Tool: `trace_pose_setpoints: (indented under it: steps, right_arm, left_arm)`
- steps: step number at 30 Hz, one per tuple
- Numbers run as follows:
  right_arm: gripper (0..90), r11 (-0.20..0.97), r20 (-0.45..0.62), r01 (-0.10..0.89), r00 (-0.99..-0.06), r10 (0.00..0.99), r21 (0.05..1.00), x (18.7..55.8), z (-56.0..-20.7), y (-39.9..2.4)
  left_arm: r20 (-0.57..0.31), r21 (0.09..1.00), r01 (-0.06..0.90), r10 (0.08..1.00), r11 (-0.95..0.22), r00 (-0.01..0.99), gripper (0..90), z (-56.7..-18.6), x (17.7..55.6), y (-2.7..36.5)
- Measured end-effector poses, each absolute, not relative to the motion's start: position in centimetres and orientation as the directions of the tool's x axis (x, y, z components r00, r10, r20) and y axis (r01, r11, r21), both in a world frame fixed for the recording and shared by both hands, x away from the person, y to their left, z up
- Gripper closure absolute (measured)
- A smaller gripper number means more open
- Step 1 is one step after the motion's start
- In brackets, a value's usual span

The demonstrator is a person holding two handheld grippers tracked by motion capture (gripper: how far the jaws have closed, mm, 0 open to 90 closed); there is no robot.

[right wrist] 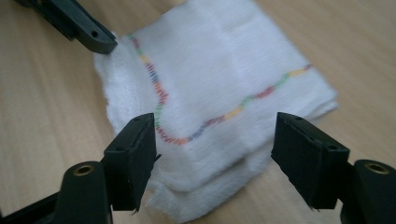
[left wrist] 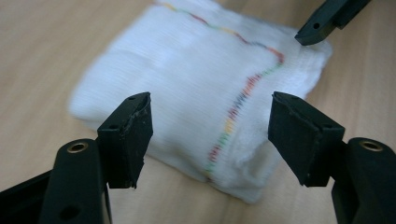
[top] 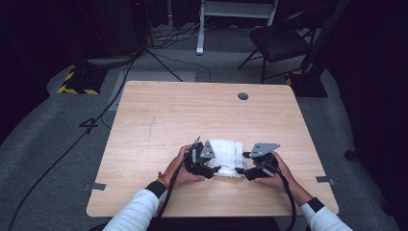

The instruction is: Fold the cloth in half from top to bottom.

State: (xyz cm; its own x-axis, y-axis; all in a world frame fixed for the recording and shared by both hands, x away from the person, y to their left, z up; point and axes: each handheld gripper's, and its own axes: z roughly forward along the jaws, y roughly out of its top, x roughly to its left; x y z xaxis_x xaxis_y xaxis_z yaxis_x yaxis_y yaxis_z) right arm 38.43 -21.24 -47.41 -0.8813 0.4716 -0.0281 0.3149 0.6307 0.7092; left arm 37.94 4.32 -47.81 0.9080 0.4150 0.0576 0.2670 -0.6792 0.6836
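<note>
A folded white cloth [top: 227, 158] with a multicoloured stitched line lies flat on the wooden table [top: 159, 120], near its front edge. My left gripper [top: 215, 168] sits at the cloth's left side, my right gripper [top: 241, 169] at its right side. In the left gripper view the jaws of the left gripper [left wrist: 210, 133] stand wide apart just above the cloth [left wrist: 187, 79], pads off it. Seen from the right gripper view, the right gripper [right wrist: 215, 156] is likewise open over the cloth [right wrist: 219, 88]. Each view catches the other gripper's jaw tip at the far corner.
A round cable hole [top: 243, 96] is in the table's far right part. Beyond the table stand a dark chair [top: 279, 41], a white frame [top: 231, 14] and floor cables [top: 96, 120]. Bare tabletop stretches to the left and far side of the cloth.
</note>
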Motion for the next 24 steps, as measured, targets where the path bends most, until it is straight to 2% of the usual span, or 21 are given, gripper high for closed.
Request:
trace_pose_setpoints:
  steps: [4, 10, 14, 19, 24]
  right_arm:
    - [30.7, 0.666, -0.030, 0.307, -0.896, 0.444, 0.680, 38.0, -48.3, -21.1]
    - [27.9, 0.678, -0.026, 0.313, -0.898, 0.440, 0.665, 38.0, -49.0, -20.5]
    - [28.6, 0.659, -0.011, 0.324, -0.893, 0.451, 0.678, 39.1, -49.2, -20.6]
    - [29.0, 0.647, -0.020, 0.342, -0.875, 0.483, 0.681, 40.8, -49.2, -20.1]
    - [29.3, 0.633, -0.025, 0.354, -0.861, 0.508, 0.689, 42.6, -49.3, -19.4]
  left_arm:
    - [0.068, 0.641, 0.286, 0.424, -0.712, 0.903, 27.8, -49.1, 37.4, 4.3]
    - [0.042, 0.655, 0.322, 0.458, -0.684, 0.888, 25.1, -49.5, 37.7, 4.5]
    - [0.016, 0.668, 0.351, 0.484, -0.657, 0.875, 24.1, -49.7, 38.7, 4.9]
    - [0.046, 0.688, 0.346, 0.515, -0.637, 0.856, 24.1, -49.9, 40.2, 5.9]
    - [-0.013, 0.697, 0.404, 0.553, -0.593, 0.833, 23.9, -50.2, 42.3, 7.4]
